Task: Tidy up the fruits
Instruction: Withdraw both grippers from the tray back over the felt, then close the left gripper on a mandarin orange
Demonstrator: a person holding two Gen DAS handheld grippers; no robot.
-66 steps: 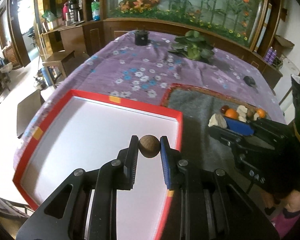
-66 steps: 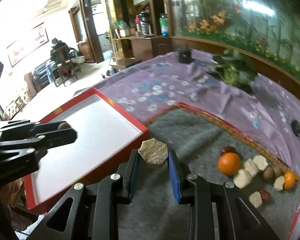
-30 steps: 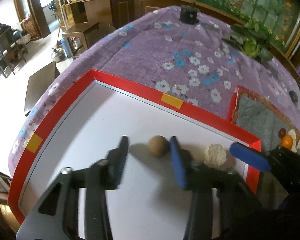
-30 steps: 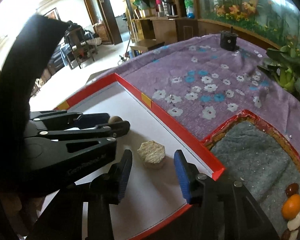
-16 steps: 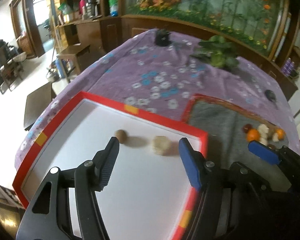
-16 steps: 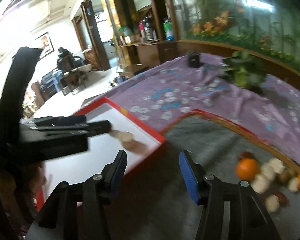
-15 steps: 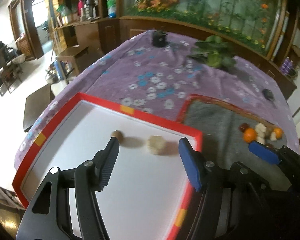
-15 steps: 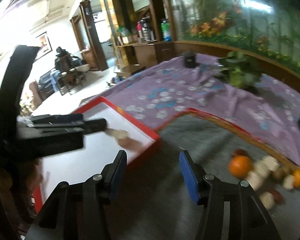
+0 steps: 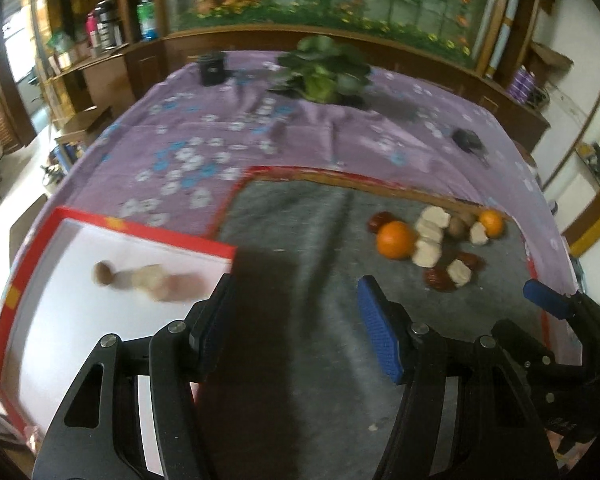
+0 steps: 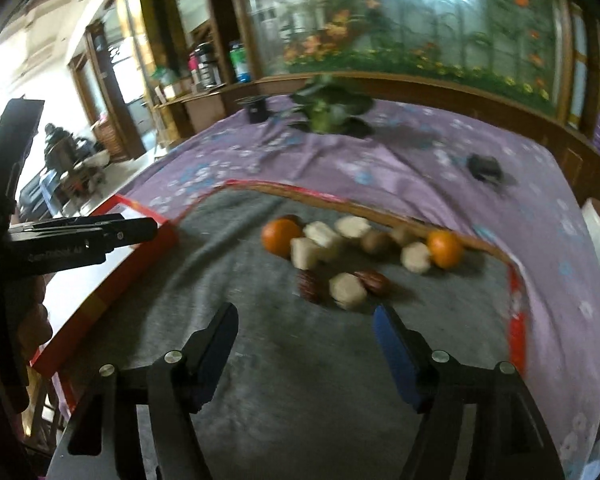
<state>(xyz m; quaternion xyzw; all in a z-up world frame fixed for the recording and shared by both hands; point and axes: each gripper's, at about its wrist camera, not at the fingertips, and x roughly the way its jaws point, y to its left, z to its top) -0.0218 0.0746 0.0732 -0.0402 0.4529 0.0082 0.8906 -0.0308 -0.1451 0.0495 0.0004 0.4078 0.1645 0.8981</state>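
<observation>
- The left gripper [image 9: 296,320] has its jaws spread wide with nothing between them; it hangs over the grey mat [image 9: 300,232], just beside the corner of the red-rimmed tray [image 9: 148,227]; a judgement: it is free to take another piece.
- The right gripper [image 10: 304,334] is likewise wide and empty; it points at the heap of fruit, which I take to be its next source.
- Two pieces already lie on the white floor of the tray: a small brown round fruit [image 9: 105,273] and a pale chunk [image 9: 150,276] just beside it; both are blurred, so whether they touch cannot be told.
- The unsorted heap sits toward the far edge of the mat: a large orange [image 10: 281,236], a smaller orange [image 10: 444,249], pale chunks such as the one nearest the right gripper [image 10: 347,290], and dark red fruits [image 10: 374,282]; they crowd together, so picking one cleanly probably calls for approaching from the open near side.
- The left wrist view shows the tray's inside and the two placed pieces; the right wrist view shows only the tray's outer wall, but gives the heap closer and shows the left gripper side-on.
- A potted plant [image 9: 326,74] and a small black box [image 9: 212,68] stand well apart on the purple cloth [image 9: 260,128].
</observation>
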